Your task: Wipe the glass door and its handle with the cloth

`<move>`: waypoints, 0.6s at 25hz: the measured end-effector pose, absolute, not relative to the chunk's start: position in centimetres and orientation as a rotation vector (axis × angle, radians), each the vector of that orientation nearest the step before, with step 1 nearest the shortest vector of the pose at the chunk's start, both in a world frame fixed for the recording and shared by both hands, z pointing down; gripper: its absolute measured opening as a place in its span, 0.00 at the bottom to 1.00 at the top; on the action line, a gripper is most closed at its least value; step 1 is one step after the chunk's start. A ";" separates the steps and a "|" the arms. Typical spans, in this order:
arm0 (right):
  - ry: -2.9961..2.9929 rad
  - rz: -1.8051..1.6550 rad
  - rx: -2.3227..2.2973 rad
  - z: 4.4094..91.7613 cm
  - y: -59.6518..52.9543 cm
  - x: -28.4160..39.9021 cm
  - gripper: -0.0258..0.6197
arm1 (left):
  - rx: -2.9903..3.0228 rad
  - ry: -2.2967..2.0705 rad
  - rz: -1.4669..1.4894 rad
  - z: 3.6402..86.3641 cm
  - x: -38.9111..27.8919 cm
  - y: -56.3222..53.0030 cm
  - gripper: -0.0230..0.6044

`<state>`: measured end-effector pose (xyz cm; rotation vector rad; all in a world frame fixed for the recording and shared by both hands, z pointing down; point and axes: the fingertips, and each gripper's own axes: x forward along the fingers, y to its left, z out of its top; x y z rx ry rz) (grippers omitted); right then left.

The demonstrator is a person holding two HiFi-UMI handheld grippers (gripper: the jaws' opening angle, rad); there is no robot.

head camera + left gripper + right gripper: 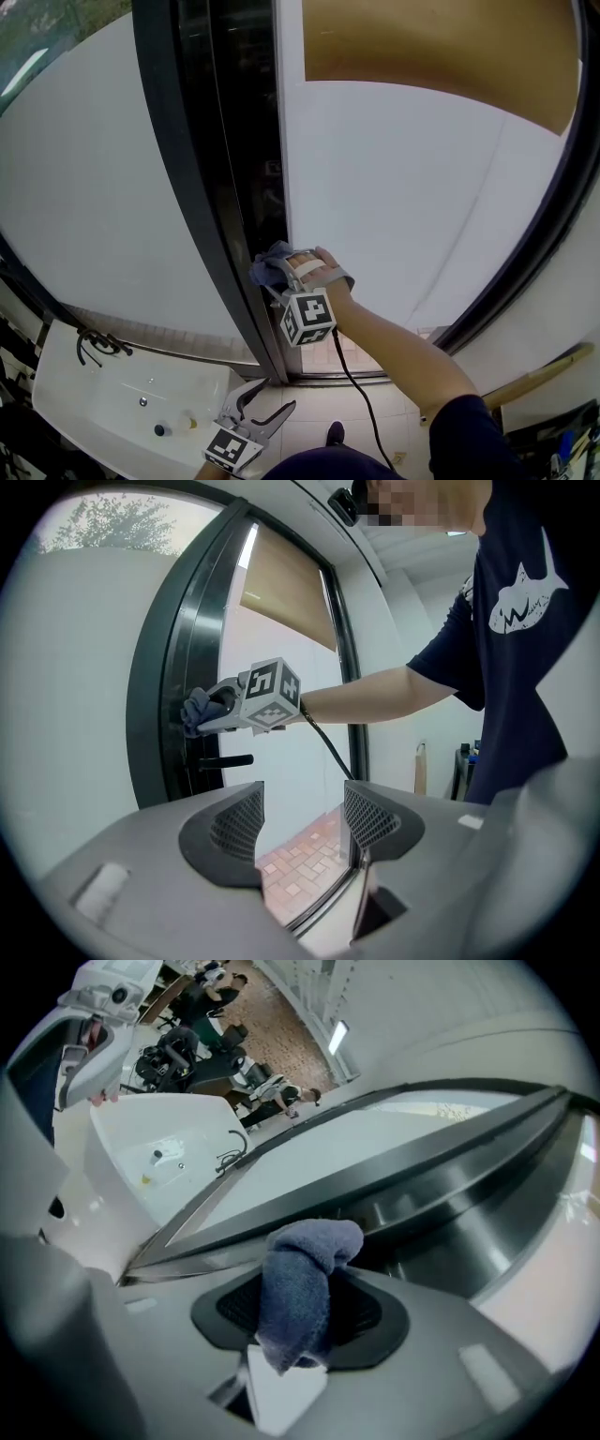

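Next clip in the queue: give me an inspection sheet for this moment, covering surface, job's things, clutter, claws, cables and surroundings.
Surface: frosted glass door in a dark frame; no marks can be made out.
Job's things: blue cloth held at the frame; handle below it, apart from the cloth.
Clutter: white counter bearing a black cord and small bits.
Claws: right claw shut on the cloth; left claw open, empty, held low.
Cables: black cable hangs from the right claw.
Surroundings: tan blind above; tiled floor below.
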<state>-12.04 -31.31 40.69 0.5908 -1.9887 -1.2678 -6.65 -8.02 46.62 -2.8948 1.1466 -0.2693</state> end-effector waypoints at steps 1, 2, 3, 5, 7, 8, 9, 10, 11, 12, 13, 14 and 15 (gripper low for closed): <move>-1.943 -1.291 0.579 41.4 -31.7 -12.4 0.31 | -2.895 1.160 -0.269 46.6 -6.8 -8.0 0.46; -1.892 -1.311 0.574 42.0 -32.2 -12.5 0.31 | -2.895 1.171 -0.270 46.6 -7.0 -7.9 0.46; -1.844 -1.329 0.577 42.5 -32.8 -12.2 0.31 | -2.895 1.181 -0.268 46.5 -7.1 -7.9 0.46; -1.791 -1.346 0.584 43.0 -33.5 -11.3 0.31 | -2.897 1.193 -0.263 46.2 -7.2 -7.8 0.46; -1.789 -1.325 0.584 43.5 -33.5 -10.0 0.31 | -2.898 1.194 -0.271 46.4 -7.3 -7.8 0.46; -1.787 -1.310 0.590 43.6 -33.5 -9.2 0.31 | -2.895 1.190 -0.281 46.7 -7.4 -7.8 0.46; -1.782 -1.297 0.601 43.7 -33.5 -8.3 0.31 | -2.891 1.183 -0.292 47.1 -7.4 -7.9 0.46; -1.776 -1.286 0.618 43.7 -33.7 -7.3 0.31 | -2.889 1.175 -0.297 47.3 -7.4 -7.9 0.46; -1.774 -1.269 0.641 43.6 -34.0 -6.1 0.31 | -2.891 1.167 -0.295 47.2 -7.3 -8.0 0.46; -1.780 -1.246 0.667 43.7 -34.3 -4.8 0.31 | -2.895 1.157 -0.289 47.0 -7.1 -8.1 0.46; -1.785 -1.225 0.690 43.8 -34.6 -3.4 0.31 | -2.900 1.147 -0.284 46.8 -6.9 -8.1 0.46; -1.782 -1.214 0.706 43.9 -34.7 -2.1 0.31 | -2.904 1.135 -0.279 46.5 -6.6 -8.1 0.46; -1.768 -1.210 0.718 43.9 -34.8 -0.8 0.31 | -2.907 1.124 -0.277 46.4 -6.5 -8.2 0.46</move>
